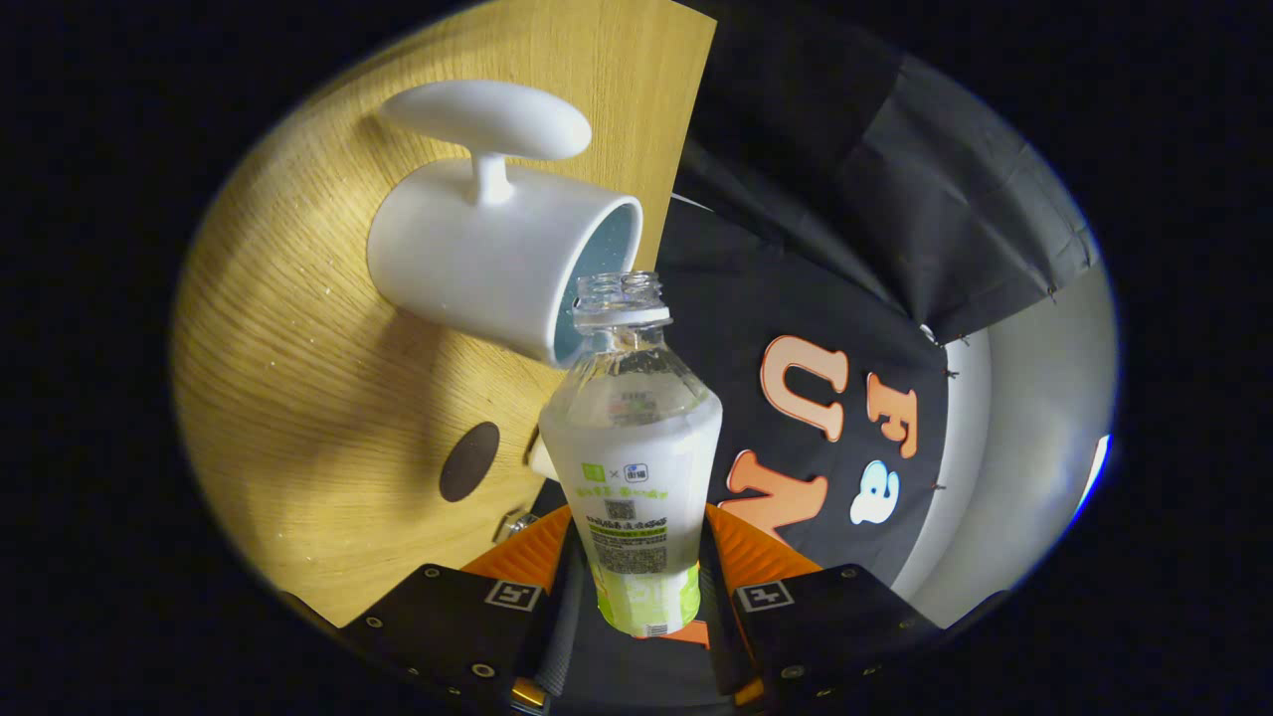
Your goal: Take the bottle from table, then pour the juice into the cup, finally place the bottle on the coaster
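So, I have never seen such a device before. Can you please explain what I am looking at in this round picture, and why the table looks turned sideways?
The picture comes from a camera that rides on a hand-held gripper, a tool with two fingers that a person carries. The camera looks forward along those fingers, which you see at the bottom.

The fingers press on both sides of a clear plastic bottle with no cap on it. The person has tilted the gripper to pour, so the camera tilts too; that is why the wooden table seems sideways.

The open mouth of the bottle sits right at the rim of a white cup with a broad handle. Nearer the fingers, a small dark round coaster lies on the table. I cannot tell whether any liquid is flowing. Behind is the dark cloth wall of the booth.
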`<action>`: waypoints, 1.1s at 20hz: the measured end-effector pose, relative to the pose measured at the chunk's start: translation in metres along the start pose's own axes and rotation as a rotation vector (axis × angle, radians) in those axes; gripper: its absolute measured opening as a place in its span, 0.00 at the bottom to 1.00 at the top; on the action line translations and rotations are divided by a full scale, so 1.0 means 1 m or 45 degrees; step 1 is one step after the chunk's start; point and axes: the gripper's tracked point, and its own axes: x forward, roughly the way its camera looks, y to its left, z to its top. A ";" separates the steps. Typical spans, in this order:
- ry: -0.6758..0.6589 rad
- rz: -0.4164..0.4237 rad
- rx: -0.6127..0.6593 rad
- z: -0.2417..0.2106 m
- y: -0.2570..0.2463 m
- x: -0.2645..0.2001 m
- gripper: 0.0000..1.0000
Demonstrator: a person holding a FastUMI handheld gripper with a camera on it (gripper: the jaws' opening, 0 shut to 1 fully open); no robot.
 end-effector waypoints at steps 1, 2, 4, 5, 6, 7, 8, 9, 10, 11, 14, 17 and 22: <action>0.011 0.016 0.086 -0.002 0.003 0.002 0.56; 0.017 0.047 0.181 -0.004 0.012 -0.001 0.57; 0.014 0.079 0.349 -0.002 0.020 0.000 0.56; 0.028 0.086 0.407 -0.003 0.022 0.001 0.57; 0.036 0.085 0.465 -0.005 0.022 0.002 0.56; 0.042 0.091 0.540 -0.008 0.022 0.005 0.56; 0.050 0.100 0.628 -0.013 0.023 0.009 0.56; 0.060 0.104 0.712 -0.016 0.022 0.011 0.56; 0.063 0.095 0.782 -0.017 0.020 0.016 0.57; 0.062 0.071 0.841 -0.019 0.014 0.019 0.57; 0.056 0.030 1.039 -0.030 0.003 0.032 0.57; 0.037 -0.008 1.302 -0.039 -0.009 0.044 0.57; 0.053 -0.014 1.712 -0.053 -0.012 0.064 0.57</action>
